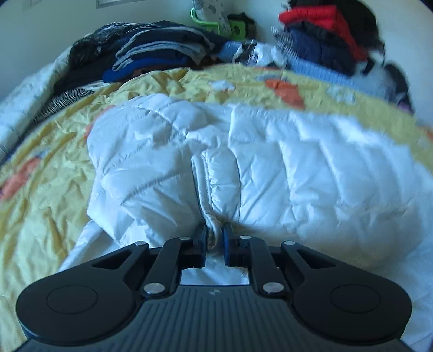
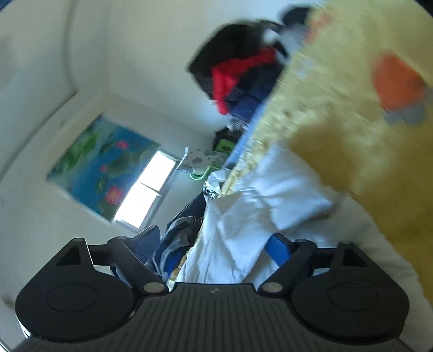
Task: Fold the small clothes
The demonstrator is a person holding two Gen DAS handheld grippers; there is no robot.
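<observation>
A white quilted puffer jacket (image 1: 297, 162) lies crumpled on a yellow bedspread (image 1: 48, 189). My left gripper (image 1: 215, 236) points down at its near side, shut on a ribbed white hem or cuff edge that bunches between the blue pads. In the rolled and blurred right wrist view, the same jacket (image 2: 243, 216) runs up from the right gripper (image 2: 213, 246). Its jaws stand wide apart: the right finger (image 2: 278, 250) lies against the white fabric, while the left finger (image 2: 147, 243) is clear of it.
Dark folded clothes (image 1: 151, 56) are stacked at the back left of the bed. Another pile with a red garment (image 1: 319, 29) sits at the back right, with a green hanger (image 1: 205, 23) between them by the wall. A flower painting (image 2: 102, 162) hangs beside a window (image 2: 151, 186).
</observation>
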